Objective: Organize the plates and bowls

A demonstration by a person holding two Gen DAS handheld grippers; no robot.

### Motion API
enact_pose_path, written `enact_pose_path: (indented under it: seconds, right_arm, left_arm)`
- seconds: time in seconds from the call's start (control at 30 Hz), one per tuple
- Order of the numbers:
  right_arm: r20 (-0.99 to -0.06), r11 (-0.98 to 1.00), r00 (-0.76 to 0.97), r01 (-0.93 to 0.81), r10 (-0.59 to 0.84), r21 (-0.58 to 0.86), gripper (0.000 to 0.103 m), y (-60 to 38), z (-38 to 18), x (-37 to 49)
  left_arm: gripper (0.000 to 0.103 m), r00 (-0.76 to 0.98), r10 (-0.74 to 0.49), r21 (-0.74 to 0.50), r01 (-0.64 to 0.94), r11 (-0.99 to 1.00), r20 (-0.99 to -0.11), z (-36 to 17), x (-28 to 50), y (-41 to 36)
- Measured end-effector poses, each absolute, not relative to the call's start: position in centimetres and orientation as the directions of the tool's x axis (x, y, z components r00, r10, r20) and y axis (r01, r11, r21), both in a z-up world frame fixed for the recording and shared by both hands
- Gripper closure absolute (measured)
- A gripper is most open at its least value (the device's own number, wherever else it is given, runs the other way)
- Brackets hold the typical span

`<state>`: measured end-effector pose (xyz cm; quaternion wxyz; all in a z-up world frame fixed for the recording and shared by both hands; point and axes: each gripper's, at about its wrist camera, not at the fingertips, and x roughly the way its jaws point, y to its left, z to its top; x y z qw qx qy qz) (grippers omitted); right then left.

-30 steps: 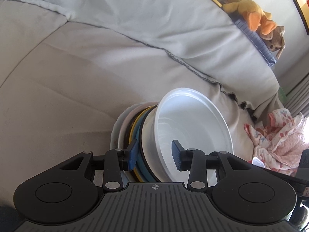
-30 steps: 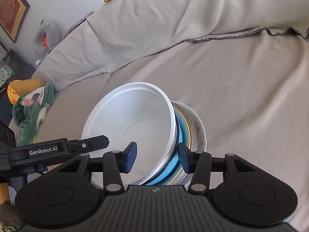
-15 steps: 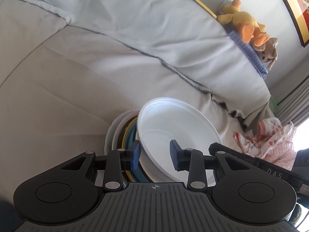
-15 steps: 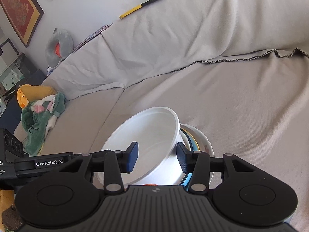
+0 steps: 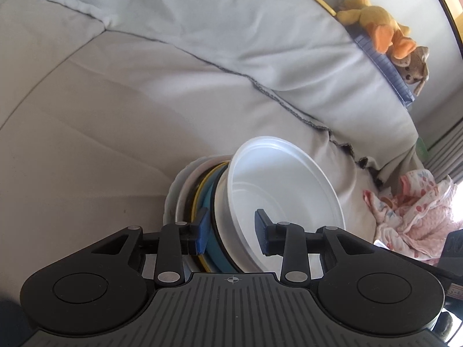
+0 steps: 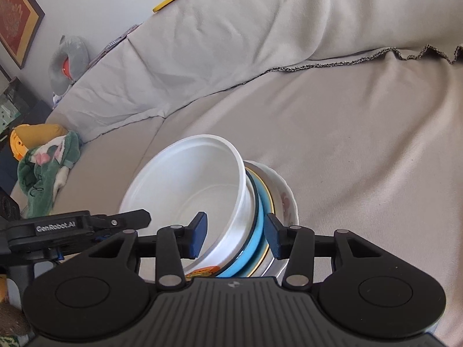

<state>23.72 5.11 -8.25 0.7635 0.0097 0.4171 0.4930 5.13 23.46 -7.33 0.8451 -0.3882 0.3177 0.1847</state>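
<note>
You cannot see the near edge of the stack of plates (image 5: 199,202) in either wrist view; the gripper body covers it, so what the stack rests on there is hidden. The white bowl (image 6: 202,190) on top of the stack hides the faces of every plate under it: you get only rims, and their count stays uncertain. An orange label shows below the bowl in the right view, half covered and too blurred to read. Beyond the stack, the framed picture (image 6: 17,20) is cut by the frame's edge. To the stack's right in the left view, the pink cloth (image 5: 416,214) washes out in glare.
</note>
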Motion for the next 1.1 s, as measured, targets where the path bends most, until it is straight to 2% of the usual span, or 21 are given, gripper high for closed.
enact_pose_path:
  seconds: [0.2,0.33,0.4,0.47,0.63,0.73,0.83,1.0,1.1]
  right_arm:
    - [-0.580,0.512,0.235,-0.773,0.780,0.375,0.059,3.8,-6.7,23.1]
    - [-0.523,0.533,0.308,-0.767,0.795,0.358,0.057,0.1,-5.6,23.4]
    - [-0.487,0.566,0.376,-0.755,0.788,0.332,0.054,-2.6,-5.2,23.7]
    - [-0.450,0.614,0.461,-0.733,0.765,0.293,0.046,-5.6,-4.9,24.0]
    - [-0.376,0.781,0.695,-0.605,0.613,0.154,0.037,-13.7,-5.4,24.8]
    - [-0.315,0.894,0.845,-0.448,0.433,0.027,0.032,-18.1,-6.8,25.4]
    - [-0.284,0.952,0.921,-0.296,0.266,-0.071,0.032,-21.6,-8.3,26.1]
    - [-0.370,0.951,0.877,-0.300,0.307,0.078,0.032,-26.6,-10.6,27.6]
    - [-0.403,0.941,0.851,-0.295,0.338,0.166,0.032,-27.6,-12.0,28.6]
  left_arm:
    - [0.071,0.755,0.116,-0.532,-0.553,0.641,-0.645,-4.8,4.1,22.5]
    - [0.071,0.782,0.213,-0.513,-0.562,0.649,-0.586,-1.8,3.6,20.9]
    - [0.071,0.792,0.263,-0.496,-0.564,0.660,-0.552,-0.4,3.8,19.7]
    - [0.071,0.810,0.272,-0.479,-0.540,0.692,-0.520,0.8,4.7,18.0]
    - [0.071,0.822,0.113,-0.406,-0.389,0.827,-0.558,1.2,10.7,11.0]
    - [0.071,0.783,-0.019,-0.372,-0.274,0.887,-0.622,-0.9,15.1,5.4]
    - [0.071,0.755,-0.140,-0.365,-0.139,0.920,-0.640,-3.4,18.8,0.3]
    - [0.071,0.688,-0.200,-0.353,-0.088,0.932,-0.698,-7.6,23.6,-5.0]
    - [0.071,0.677,-0.168,-0.336,-0.125,0.934,-0.717,-9.5,25.8,-6.3]
